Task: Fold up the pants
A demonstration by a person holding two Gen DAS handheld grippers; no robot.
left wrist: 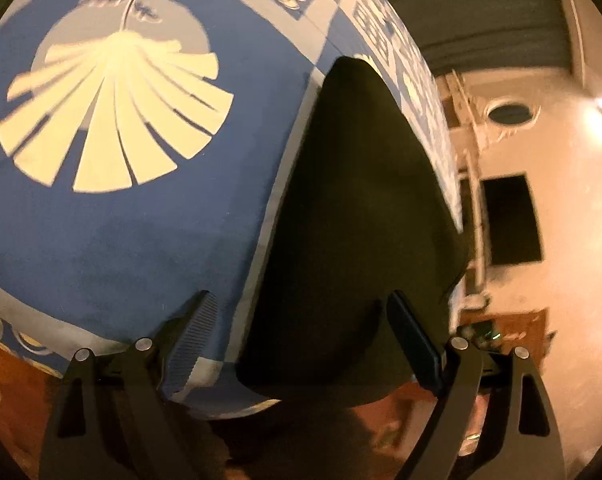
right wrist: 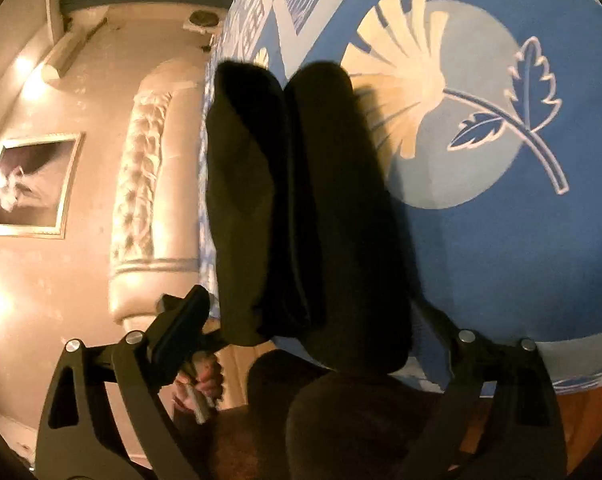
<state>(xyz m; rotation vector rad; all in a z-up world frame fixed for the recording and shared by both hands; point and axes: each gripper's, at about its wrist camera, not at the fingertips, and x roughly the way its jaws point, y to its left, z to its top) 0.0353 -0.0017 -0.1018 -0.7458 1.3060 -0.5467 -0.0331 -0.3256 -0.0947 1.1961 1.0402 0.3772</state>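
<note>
In the left wrist view the dark pants (left wrist: 353, 216) lie as a long tapering shape down the middle of the frame, on a blue bedspread (left wrist: 113, 248) printed with a large cream fan-shaped flower (left wrist: 113, 116) in the upper left. The near end of the pants reaches the lower centre of the frame, over the edge of the bedspread. The left gripper (left wrist: 301, 344) sits at the bottom of the frame with its 2 fingers spread wide, the near end of the pants lying between them; neither pad is clearly pressing the cloth.

In the right wrist view the pants (right wrist: 301, 208) show as 2 dark legs side by side, running from upper centre to lower centre, with the bedspread (right wrist: 501, 260) and its flower and leaf pattern to the right. The right gripper (right wrist: 313, 320) is also spread wide, its left finger (right wrist: 181, 328) showing at the lower left beside the cloth, the other finger hidden behind the pants. A framed picture (right wrist: 31, 184) hangs on the wall at the left of the frame
</note>
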